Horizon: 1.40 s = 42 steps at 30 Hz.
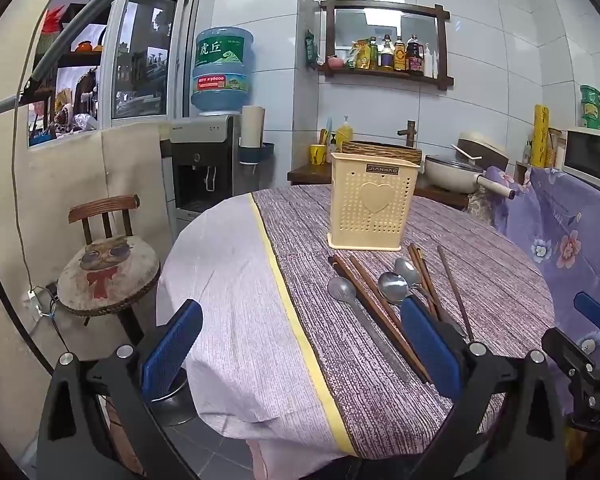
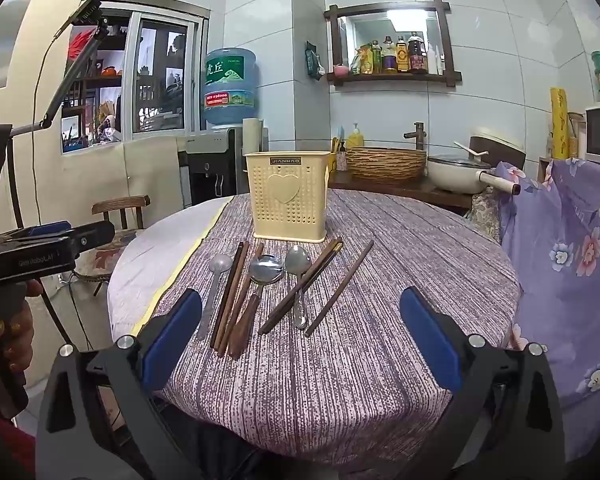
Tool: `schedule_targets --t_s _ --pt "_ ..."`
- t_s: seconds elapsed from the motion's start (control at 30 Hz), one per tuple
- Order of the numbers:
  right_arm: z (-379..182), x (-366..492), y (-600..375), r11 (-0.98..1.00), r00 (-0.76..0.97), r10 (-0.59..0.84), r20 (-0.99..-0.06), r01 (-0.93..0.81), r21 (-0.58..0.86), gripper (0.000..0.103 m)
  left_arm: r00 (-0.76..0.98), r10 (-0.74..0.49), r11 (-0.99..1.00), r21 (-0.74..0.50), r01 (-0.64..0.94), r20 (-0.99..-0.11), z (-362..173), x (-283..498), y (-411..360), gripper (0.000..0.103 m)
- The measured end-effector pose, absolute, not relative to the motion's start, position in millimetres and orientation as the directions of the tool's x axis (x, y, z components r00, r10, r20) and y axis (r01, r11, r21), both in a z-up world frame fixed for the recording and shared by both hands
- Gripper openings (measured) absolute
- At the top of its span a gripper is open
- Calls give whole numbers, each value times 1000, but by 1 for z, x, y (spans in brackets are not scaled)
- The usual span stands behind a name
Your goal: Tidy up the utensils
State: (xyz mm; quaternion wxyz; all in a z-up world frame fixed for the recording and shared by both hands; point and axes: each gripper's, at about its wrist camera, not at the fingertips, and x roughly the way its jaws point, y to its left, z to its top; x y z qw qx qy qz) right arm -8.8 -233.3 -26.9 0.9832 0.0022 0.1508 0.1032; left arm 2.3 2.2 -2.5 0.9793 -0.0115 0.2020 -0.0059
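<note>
A cream perforated utensil holder (image 2: 287,195) with a heart stands upright on the round table; it also shows in the left wrist view (image 1: 372,201). In front of it lie three spoons, among them a plain grey spoon (image 2: 214,280), a wooden-handled spoon (image 2: 260,280) and an ornate spoon (image 2: 299,280), and several dark wooden chopsticks (image 2: 230,292). My right gripper (image 2: 300,340) is open and empty, just in front of the utensils. My left gripper (image 1: 300,344) is open and empty over the table's left front edge; its right finger (image 1: 428,340) covers some utensil handles.
The table wears a purple striped cloth (image 2: 400,264) with a yellow band (image 1: 296,312). A wooden chair (image 1: 108,264) stands to the left, a floral purple cloth (image 2: 564,248) to the right. A water dispenser (image 1: 204,160), basket (image 2: 386,162) and pot (image 2: 456,176) stand behind.
</note>
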Motion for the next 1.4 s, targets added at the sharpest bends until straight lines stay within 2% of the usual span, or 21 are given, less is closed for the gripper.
schedule_targets --t_s 1.4 --pt "-28 -6 -233 977 930 210 -303 -208 38 98 917 -25 1000 -25 16 -397 2 2 -3 98"
